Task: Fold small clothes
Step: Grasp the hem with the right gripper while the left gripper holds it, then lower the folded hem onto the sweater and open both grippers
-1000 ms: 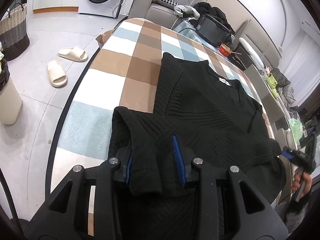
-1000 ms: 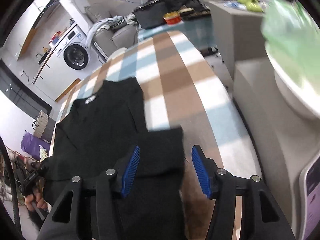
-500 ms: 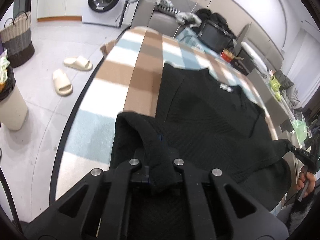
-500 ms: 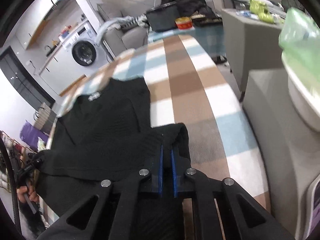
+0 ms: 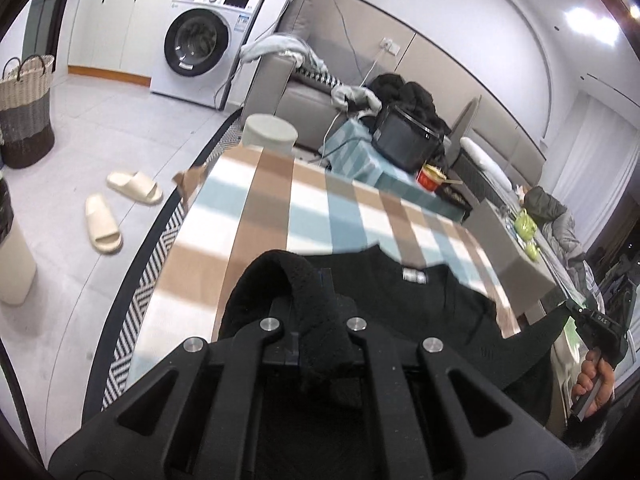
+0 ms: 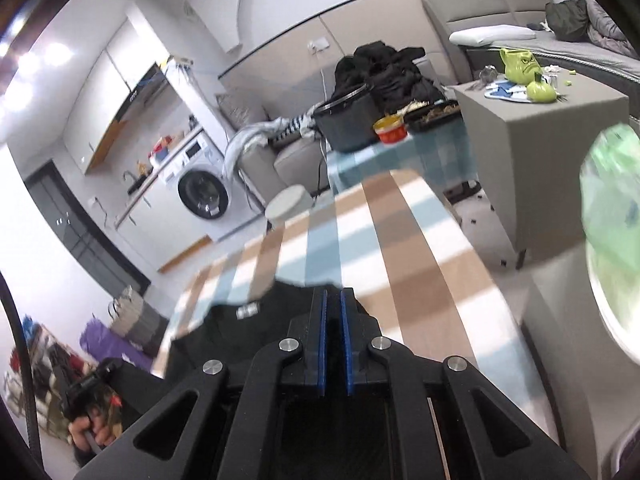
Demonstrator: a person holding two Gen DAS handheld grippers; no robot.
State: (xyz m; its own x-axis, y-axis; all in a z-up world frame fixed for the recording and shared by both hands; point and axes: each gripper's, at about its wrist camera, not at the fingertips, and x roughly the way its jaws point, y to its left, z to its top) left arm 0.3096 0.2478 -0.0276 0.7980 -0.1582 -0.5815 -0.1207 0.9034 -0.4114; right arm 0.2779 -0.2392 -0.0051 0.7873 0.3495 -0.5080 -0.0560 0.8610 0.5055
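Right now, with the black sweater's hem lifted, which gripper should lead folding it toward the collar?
Neither clearly: the left gripper and right gripper each pinch a corner of the black sweater, level with each other. Probably move both together toward the collar label.

Bright, even indoor light comes from ceiling lamps that flare white near the rim — both views bulge with fisheye distortion and darken at the corners. The checked cloth is smeared by motion blur, and the black sweater shows almost no detail.
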